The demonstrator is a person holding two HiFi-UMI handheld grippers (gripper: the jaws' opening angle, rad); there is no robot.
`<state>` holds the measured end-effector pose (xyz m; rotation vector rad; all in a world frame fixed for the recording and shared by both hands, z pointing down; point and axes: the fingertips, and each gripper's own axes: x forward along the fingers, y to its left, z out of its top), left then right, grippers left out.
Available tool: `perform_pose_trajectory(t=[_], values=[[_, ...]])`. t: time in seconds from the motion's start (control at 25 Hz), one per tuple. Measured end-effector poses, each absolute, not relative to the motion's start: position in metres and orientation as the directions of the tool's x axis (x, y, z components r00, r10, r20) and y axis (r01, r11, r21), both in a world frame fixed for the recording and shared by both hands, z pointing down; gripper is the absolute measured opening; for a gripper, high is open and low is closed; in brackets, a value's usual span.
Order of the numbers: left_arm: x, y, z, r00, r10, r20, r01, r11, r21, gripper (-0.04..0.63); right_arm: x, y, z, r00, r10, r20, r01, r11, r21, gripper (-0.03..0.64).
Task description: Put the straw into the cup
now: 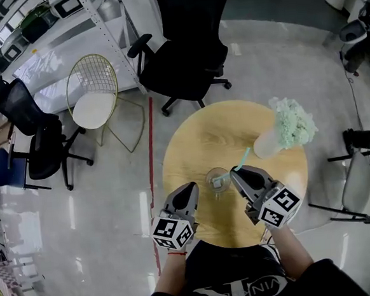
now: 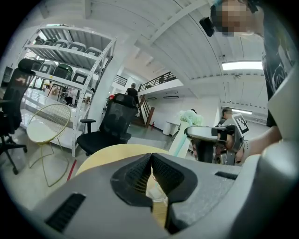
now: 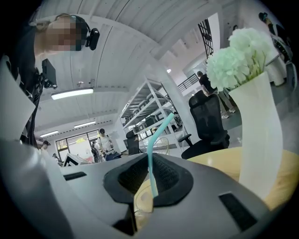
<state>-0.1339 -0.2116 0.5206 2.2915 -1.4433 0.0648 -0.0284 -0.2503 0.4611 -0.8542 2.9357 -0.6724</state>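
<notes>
Teal straw (image 1: 242, 159) tight between right gripper (image 1: 234, 173) fingers; left gripper (image 1: 192, 187) fingers together, empty; vase (image 1: 267, 146) near cup (image 1: 218, 180).

On round light-wood table (image 1: 197, 143), clear glass cup (image 1: 218, 180) near front edge, tall white vase of pale green flowers (image 1: 271, 142) behind and to right of it. Just left of cup, left gripper (image 1: 191, 188); just right, right gripper (image 1: 237, 174) with thin teal straw (image 1: 242, 159) between its jaws, slanting up toward vase. Behind table, black office chair (image 1: 187, 48); off to left rear, gold wire chair (image 1: 94, 94).
</notes>
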Motion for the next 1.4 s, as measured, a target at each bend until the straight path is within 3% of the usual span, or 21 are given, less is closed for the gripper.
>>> perform_pose_trajectory(t=[1.4], values=[[-0.14, -0.223, 0.547, 0.511, -0.799, 0.316, -0.841, -0.391, 0.373, 0.014, -0.026, -0.256, 0.501, -0.811, -0.566, 0.15, -0.56, 0.674, -0.483, 0.028]])
